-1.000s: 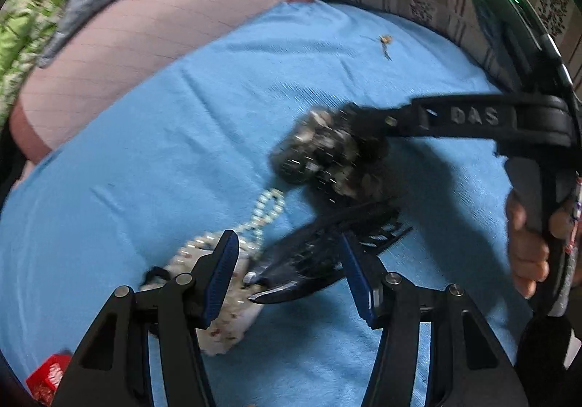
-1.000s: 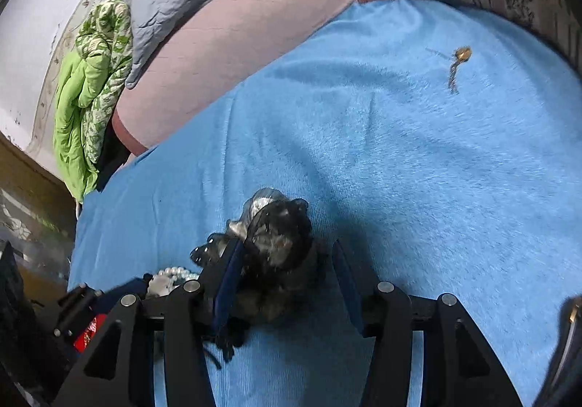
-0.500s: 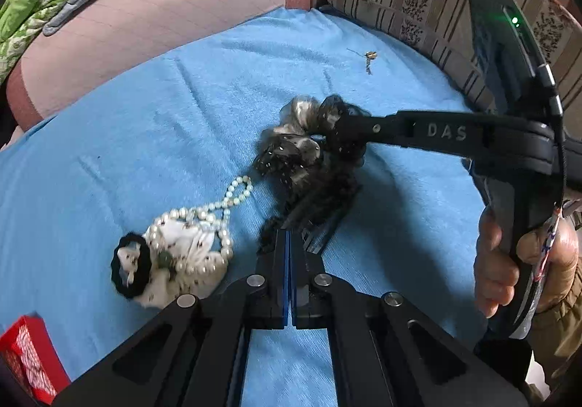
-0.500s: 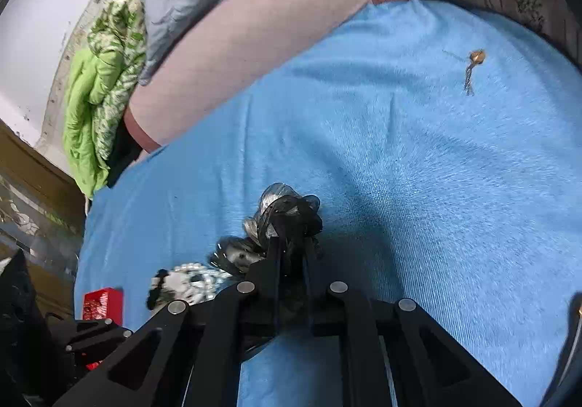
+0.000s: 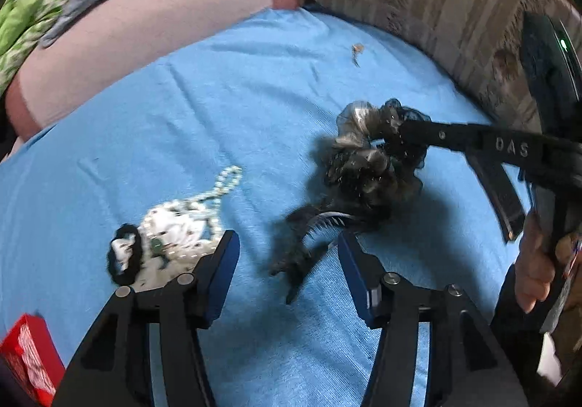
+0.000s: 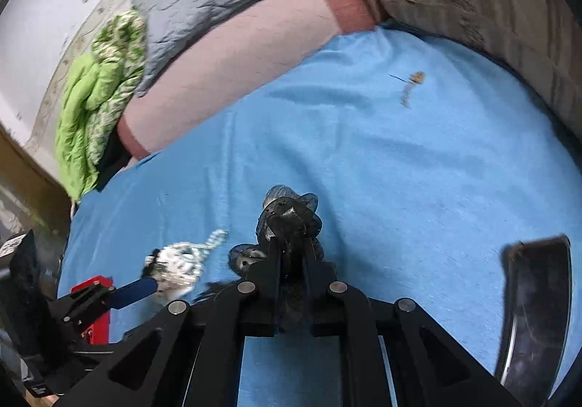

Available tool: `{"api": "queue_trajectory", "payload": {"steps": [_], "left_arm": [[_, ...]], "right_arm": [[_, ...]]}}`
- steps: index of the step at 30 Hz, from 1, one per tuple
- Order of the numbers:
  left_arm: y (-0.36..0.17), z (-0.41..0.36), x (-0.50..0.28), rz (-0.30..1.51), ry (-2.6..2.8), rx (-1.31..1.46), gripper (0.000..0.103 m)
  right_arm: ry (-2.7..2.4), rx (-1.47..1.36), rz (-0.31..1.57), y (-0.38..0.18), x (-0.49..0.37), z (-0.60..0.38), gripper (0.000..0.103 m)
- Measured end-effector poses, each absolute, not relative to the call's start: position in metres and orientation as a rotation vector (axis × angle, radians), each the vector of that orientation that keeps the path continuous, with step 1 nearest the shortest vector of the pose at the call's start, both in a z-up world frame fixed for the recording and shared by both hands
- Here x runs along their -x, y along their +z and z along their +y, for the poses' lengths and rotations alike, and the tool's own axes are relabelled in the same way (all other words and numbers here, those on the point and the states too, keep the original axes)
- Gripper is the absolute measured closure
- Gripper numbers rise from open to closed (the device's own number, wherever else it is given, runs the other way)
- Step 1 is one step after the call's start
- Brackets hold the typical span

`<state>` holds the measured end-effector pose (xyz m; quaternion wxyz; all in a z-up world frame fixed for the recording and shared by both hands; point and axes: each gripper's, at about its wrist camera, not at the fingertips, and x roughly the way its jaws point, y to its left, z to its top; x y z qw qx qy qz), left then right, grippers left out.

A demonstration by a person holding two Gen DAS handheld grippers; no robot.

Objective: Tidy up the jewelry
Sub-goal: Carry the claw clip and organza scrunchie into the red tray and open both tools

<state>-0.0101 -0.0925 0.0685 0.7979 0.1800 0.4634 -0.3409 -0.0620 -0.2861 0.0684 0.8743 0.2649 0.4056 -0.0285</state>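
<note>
A pearl necklace (image 5: 189,221) lies on the blue bed cover (image 5: 225,108) towards its left edge. The left tongs (image 5: 287,254), just reopened, stand apart over a dark hair claw (image 5: 309,243). The right tongs (image 6: 291,236) are clamped on a black-grey scrunchie (image 5: 367,159) near the middle

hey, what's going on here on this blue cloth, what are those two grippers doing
A person is sorting jewelry and hair accessories with two handheld grippers. The right gripper is clamped on a dark ruffled scrunchie, with a black hair claw dangling below it. The left gripper has just been opening; its pads sit either side of the claw without pressing it. A pearl necklace pile lies on the blue cloth.
</note>
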Motion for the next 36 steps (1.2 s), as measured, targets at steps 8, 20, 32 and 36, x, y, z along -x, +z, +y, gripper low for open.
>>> {"api": "queue_trajectory", "payload": {"steps": [8, 20, 32, 36], "left_arm": [[0.037, -0.119, 0.005, 1.079, -0.746, -0.447, 0.047], [0.040, -0.106, 0.024, 1.111, -0.692, -0.367, 0.078], [0.098, -0.013, 0.062, 1.039, -0.568, -0.129, 0.078], [0.107, 0.027, 0.070, 1.020, -0.451, -0.093, 0.078]], "right_arm": [[-0.059, -0.601, 0.852, 0.048, 0.066, -0.303, 0.059], [-0.046, -0.652, 0.872, 0.032, 0.054, -0.304, 0.082], [0.026, -0.632, 0.793, 0.087, 0.080, -0.271, 0.084], [0.096, -0.585, 0.792, 0.106, 0.084, -0.237, 0.084]]}}
